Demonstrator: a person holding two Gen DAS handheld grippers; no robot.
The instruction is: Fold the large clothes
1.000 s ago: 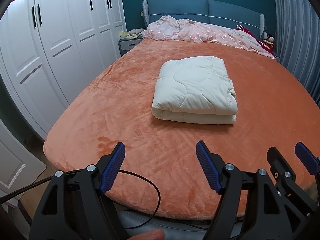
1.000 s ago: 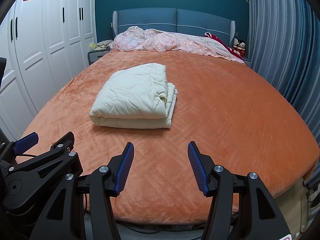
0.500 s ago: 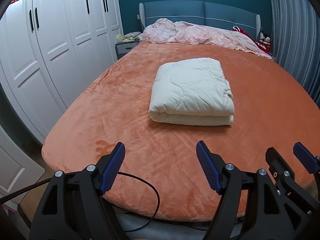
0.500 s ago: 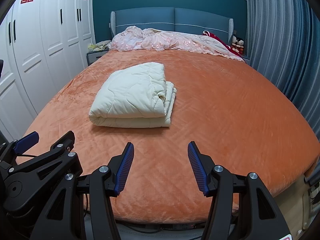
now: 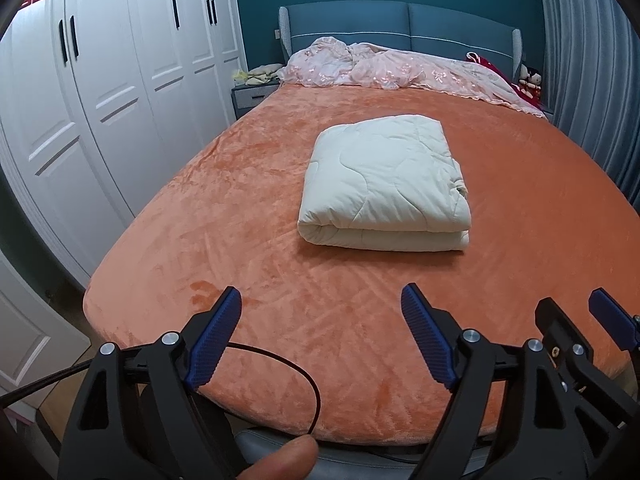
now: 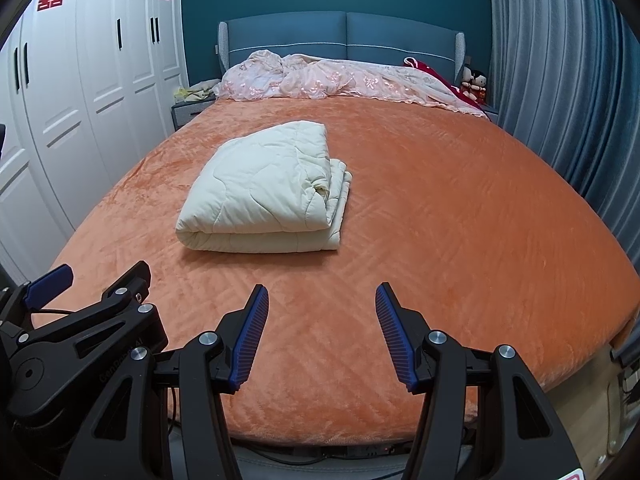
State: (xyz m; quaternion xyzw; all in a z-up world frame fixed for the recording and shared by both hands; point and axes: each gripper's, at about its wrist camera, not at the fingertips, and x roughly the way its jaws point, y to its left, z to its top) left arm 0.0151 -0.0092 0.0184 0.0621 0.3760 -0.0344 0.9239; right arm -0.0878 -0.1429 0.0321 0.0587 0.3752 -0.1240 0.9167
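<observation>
A cream quilted blanket (image 5: 384, 184) (image 6: 266, 192) lies folded into a thick rectangle in the middle of the orange bed cover (image 5: 200, 220) (image 6: 460, 220). Its rolled fold faces me and its loose edges sit at the right. My left gripper (image 5: 322, 298) hovers over the bed's near edge, well short of the blanket, its jaws opening with nothing between them. My right gripper (image 6: 322, 294) hangs beside it, also over the near edge, open and empty. Each gripper shows at the edge of the other's view.
A crumpled pink floral cover (image 5: 400, 74) lies along the blue headboard (image 6: 344, 36). White wardrobe doors (image 5: 100, 100) line the left, a grey curtain (image 6: 560, 60) the right. A bedside table (image 5: 252, 94) stands at the far left corner. A black cable (image 5: 288, 364) loops below my left gripper; a fingertip (image 5: 280, 460) shows.
The left gripper's jaws stand a little wider than before. Both views have tilted slightly, so the blanket sits a touch lower in frame. The blanket itself has not moved.
</observation>
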